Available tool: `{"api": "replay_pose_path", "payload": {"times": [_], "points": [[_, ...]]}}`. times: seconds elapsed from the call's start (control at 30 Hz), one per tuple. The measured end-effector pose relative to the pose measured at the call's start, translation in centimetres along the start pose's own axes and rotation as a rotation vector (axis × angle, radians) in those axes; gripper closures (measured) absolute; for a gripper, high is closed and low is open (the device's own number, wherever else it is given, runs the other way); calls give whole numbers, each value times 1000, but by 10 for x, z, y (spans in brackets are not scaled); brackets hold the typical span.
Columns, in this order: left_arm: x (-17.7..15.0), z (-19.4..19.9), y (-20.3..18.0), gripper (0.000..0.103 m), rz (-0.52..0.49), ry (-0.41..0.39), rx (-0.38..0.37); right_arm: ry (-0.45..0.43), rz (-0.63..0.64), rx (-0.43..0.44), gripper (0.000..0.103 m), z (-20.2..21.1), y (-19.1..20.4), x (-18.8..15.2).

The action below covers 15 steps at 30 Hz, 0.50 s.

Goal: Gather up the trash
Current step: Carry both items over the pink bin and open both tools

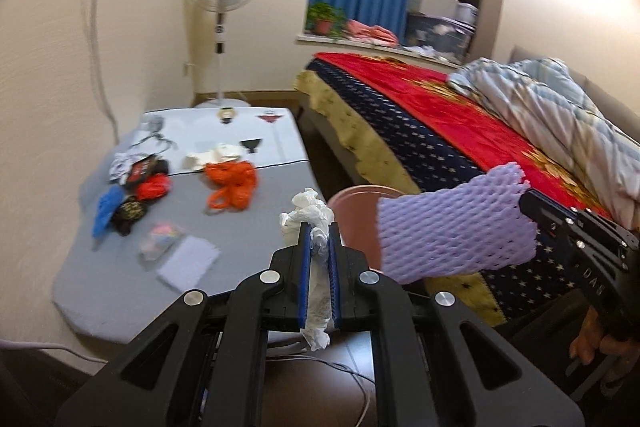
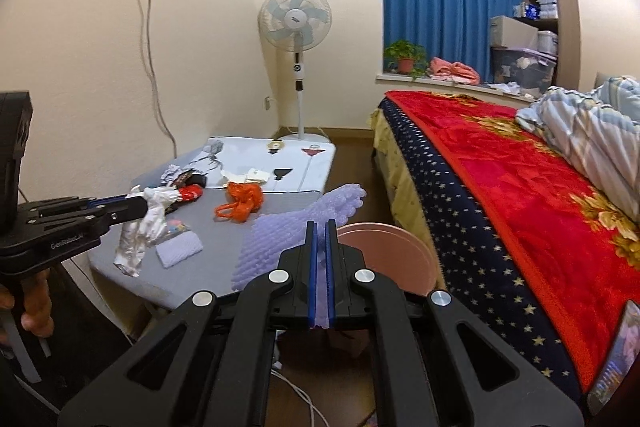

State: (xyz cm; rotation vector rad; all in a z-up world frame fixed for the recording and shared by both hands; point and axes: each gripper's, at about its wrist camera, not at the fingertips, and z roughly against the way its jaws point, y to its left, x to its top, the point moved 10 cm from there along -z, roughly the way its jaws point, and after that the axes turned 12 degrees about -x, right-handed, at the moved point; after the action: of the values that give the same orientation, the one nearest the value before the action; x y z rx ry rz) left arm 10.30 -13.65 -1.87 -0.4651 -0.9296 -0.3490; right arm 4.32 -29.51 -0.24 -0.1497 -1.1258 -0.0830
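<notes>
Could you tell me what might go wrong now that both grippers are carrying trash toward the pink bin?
1. The foam net held by the right gripper is wide and floppy; it may catch on the pink bin rim and land outside it.
2. The tissue in the left gripper trails loose ends that may tear off or snag.
3. Both grippers head for one small opening and could bump each other.

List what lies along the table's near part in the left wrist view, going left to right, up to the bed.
Blue crumpled piece → orange plastic bag → white crumpled tissue shut in the left gripper → pink bin → purple foam net held by the right gripper.
</notes>
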Motion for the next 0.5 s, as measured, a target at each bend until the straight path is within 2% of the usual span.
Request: {"api": "replay_pose_path", "payload": {"times": [0.2, 0.5], "points": [[17, -26, -36, 95, -56, 14, -68, 6, -33, -41, 99, -5, -20, 1], [46, -82, -66, 95, -86, 41, -129, 42, -98, -185, 99, -47, -77, 14]]}}
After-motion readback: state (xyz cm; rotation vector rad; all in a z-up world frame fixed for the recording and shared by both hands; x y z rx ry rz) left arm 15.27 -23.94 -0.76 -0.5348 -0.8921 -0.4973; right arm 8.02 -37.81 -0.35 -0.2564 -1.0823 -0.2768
